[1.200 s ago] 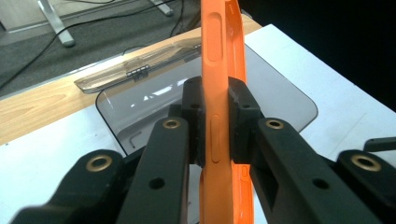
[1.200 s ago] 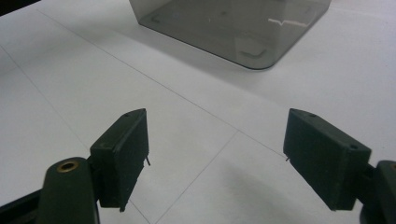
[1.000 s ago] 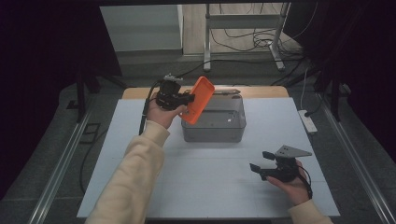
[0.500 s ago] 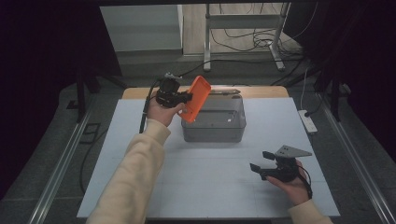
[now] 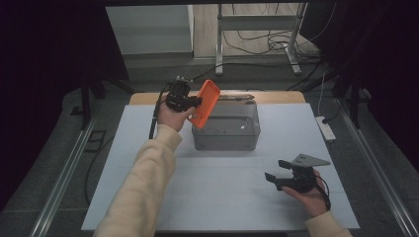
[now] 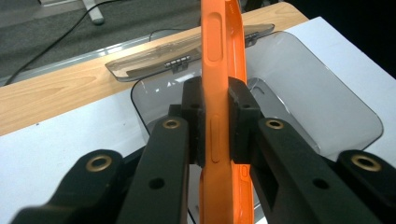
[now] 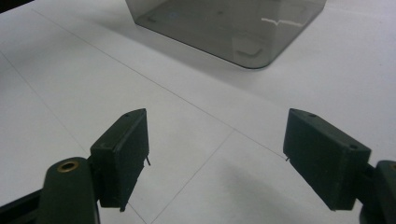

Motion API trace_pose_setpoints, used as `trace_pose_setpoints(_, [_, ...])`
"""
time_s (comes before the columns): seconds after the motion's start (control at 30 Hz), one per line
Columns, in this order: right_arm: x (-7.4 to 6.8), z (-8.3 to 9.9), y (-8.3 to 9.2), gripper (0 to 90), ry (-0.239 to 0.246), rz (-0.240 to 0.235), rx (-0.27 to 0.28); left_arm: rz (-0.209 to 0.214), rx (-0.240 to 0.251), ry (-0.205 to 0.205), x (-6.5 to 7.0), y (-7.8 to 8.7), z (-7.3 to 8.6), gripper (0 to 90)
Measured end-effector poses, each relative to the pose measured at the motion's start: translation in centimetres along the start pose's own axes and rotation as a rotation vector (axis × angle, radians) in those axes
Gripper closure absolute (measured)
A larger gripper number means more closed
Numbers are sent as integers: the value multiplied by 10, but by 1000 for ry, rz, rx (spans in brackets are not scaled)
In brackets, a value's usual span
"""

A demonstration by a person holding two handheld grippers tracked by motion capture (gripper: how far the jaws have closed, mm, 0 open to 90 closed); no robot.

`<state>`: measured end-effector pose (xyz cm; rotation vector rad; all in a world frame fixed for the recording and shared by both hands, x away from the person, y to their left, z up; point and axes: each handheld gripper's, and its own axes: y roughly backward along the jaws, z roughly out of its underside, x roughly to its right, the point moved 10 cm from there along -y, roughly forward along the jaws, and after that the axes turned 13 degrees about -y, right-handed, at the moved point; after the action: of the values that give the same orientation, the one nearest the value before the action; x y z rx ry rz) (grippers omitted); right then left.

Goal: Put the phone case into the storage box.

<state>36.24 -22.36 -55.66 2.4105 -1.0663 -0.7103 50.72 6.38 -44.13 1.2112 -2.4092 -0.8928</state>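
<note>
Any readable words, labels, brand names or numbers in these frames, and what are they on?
None can be read.
Orange phone case, held in the left tongs: raised button shapes, no lettering.
Smoky clear box: no label visible.
Its lid: small clasp marks, too blurred to read.

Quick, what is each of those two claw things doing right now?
Left gripper: shut on the orange phone case, above the grey box.
Right gripper: open, holding nothing.
</note>
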Motion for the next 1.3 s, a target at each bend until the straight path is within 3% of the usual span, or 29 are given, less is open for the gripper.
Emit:
trace_pose_setpoints(0.63, [1,1,-1,224,1,6,-1,-91,-63,21,-13,-14,-4,800])
trace_pose_setpoints(1.3, [0,1,-2,224,0,3,-2,-120,-110,57,-10,-24,3,799])
